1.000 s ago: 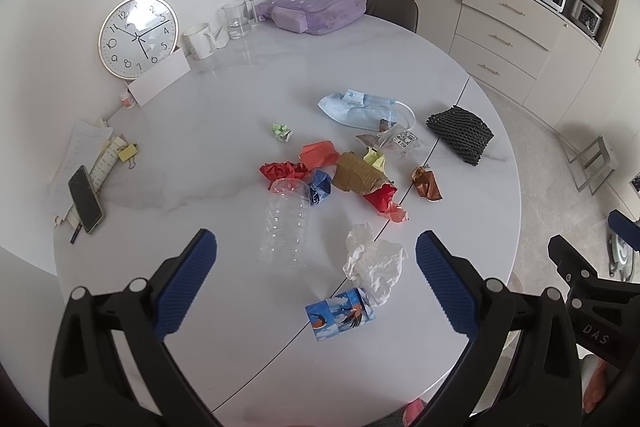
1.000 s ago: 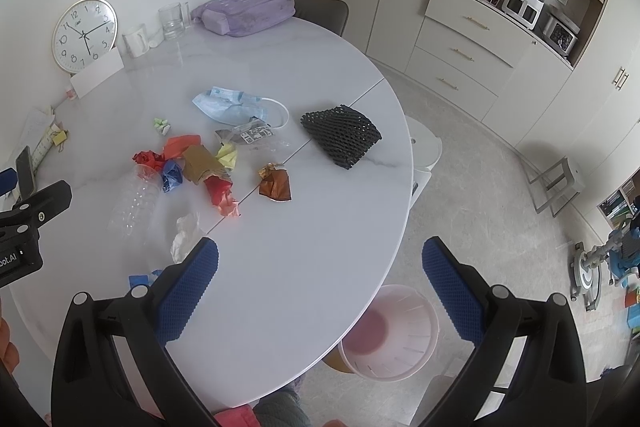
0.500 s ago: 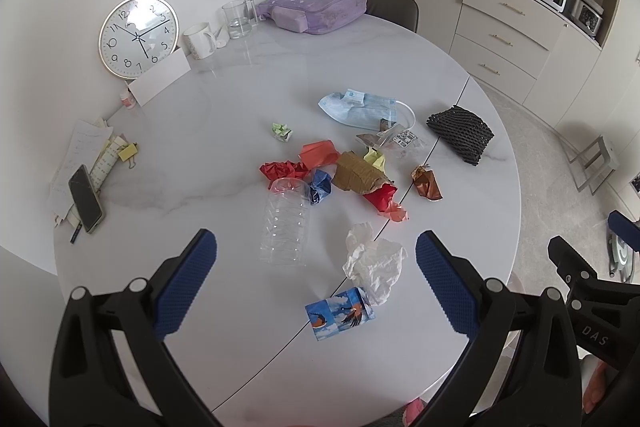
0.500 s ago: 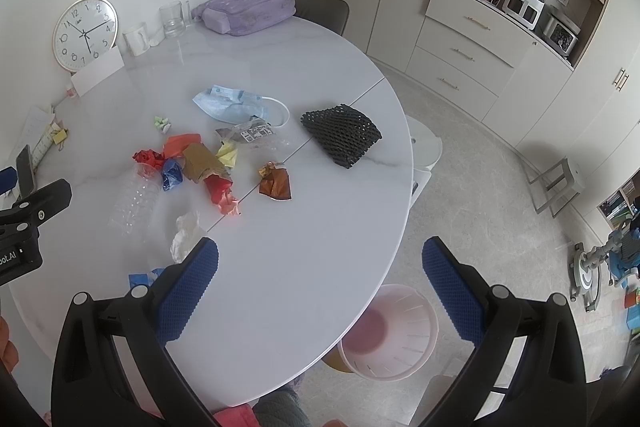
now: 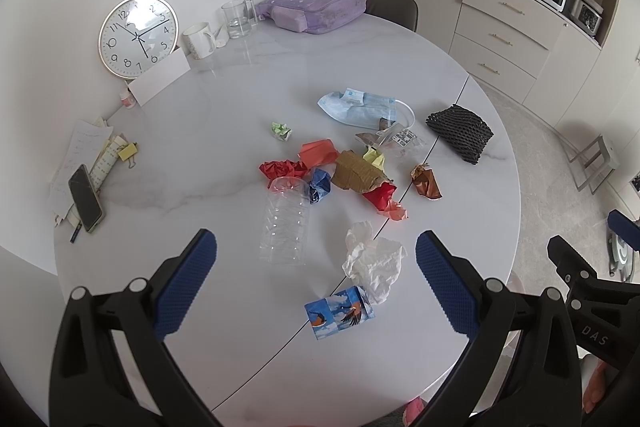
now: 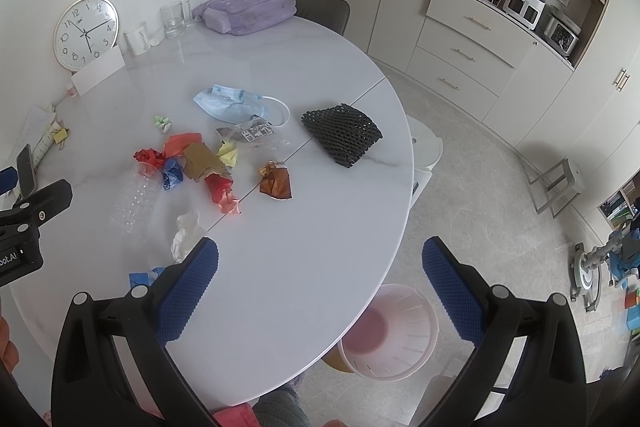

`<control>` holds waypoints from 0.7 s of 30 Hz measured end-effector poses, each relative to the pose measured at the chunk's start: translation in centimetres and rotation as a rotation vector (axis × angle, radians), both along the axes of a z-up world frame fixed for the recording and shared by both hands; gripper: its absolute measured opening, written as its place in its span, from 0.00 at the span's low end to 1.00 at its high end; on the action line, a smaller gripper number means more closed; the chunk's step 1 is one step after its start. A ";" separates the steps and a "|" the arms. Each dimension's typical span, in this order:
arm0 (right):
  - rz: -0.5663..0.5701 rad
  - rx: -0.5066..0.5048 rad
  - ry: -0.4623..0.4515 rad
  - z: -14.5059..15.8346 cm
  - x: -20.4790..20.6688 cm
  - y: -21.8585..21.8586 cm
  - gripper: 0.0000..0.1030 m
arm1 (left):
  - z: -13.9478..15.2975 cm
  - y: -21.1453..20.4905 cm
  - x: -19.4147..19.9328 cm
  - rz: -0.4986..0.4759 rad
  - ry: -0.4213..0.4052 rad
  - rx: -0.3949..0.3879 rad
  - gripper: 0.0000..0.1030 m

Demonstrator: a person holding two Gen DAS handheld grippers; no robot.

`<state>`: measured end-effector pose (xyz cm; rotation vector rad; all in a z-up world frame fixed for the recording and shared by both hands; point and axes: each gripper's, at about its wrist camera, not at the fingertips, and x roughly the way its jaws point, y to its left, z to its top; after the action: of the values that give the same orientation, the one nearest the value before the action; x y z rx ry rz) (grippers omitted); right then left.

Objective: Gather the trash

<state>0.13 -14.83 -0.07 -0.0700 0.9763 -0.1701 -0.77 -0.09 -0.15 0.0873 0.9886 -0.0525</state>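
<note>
Trash lies scattered on the round white table (image 5: 224, 107): a clear plastic bottle (image 5: 285, 221), a crumpled white tissue (image 5: 374, 259), a small blue printed carton (image 5: 340, 311), red, blue and brown paper scraps (image 5: 352, 175), a blue face mask (image 5: 358, 107) and a black foam net (image 5: 459, 133). My left gripper (image 5: 316, 267) is open and empty above the table's near edge. My right gripper (image 6: 320, 275) is open and empty over the table's right edge. A pink waste basket (image 6: 390, 333) stands on the floor below it.
A clock (image 5: 138, 35), a mug (image 5: 198, 39), a glass (image 5: 237, 19) and a purple bag (image 5: 316, 9) stand at the table's back. A phone (image 5: 85, 198) on papers lies at the left. Cabinets (image 6: 472, 55) line the far wall.
</note>
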 end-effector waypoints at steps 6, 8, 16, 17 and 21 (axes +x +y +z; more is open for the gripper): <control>0.001 0.000 0.000 0.0 0.0 0.0 0.98 | 0.1 0.2 0.4 -0.002 0.000 0.002 0.93; 0.002 0.003 -0.001 0.0 0.0 0.0 0.98 | 0.1 0.2 0.3 -0.002 0.000 0.001 0.93; 0.006 0.006 0.000 0.0 0.1 0.1 0.98 | 0.0 0.1 0.2 0.000 0.001 0.001 0.93; 0.008 0.008 0.000 0.0 0.1 0.1 0.98 | -0.1 0.1 0.2 -0.001 0.002 -0.002 0.93; 0.027 0.018 0.000 -0.1 0.2 0.1 0.98 | -0.4 0.6 0.0 -0.002 0.005 -0.020 0.93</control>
<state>0.31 -14.75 -0.19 -0.0669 0.9760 -0.1368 -0.73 0.50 -0.55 0.0701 0.9931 -0.0649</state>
